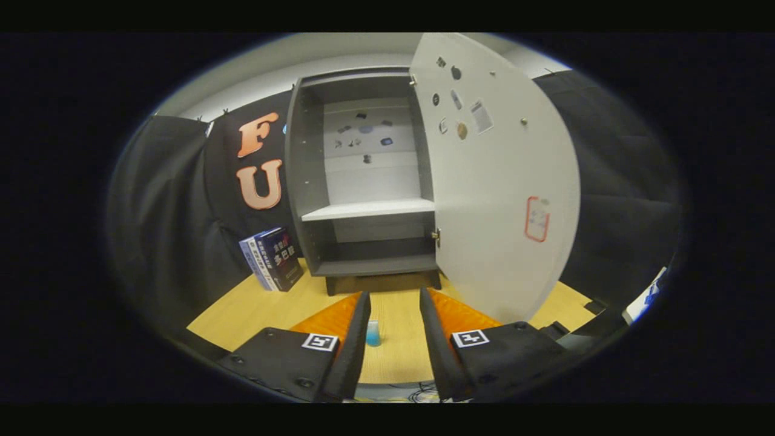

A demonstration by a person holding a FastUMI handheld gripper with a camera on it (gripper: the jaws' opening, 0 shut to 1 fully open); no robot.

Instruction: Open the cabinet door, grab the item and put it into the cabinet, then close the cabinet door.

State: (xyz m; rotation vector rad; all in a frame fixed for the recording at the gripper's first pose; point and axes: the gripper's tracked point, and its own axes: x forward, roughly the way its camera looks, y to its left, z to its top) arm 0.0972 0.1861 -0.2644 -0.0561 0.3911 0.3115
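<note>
The cabinet (369, 181) door (496, 181) stands wide open, so the grab is in hand. The claw (393, 330) is open and empty, with the small blue item (373, 333) on the bench (399, 357) between its fingers, by the left one. Next: lower, centre, close on it.

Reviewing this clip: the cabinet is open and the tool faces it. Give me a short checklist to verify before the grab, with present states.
1. Cabinet door swung open: ok, it stands wide, hinged on the right side.
2. Room on the shelf inside the cabinet: ok, bare.
3. Tool fingers apart: ok, open with nothing held.
4. Small blue item lined up: ok, it sits on the wooden table between the fingers, close to the left one.
5. Books clear of the path: ok, they lean left of the cabinet.
6. What the item is: cannot tell, too small.
</note>
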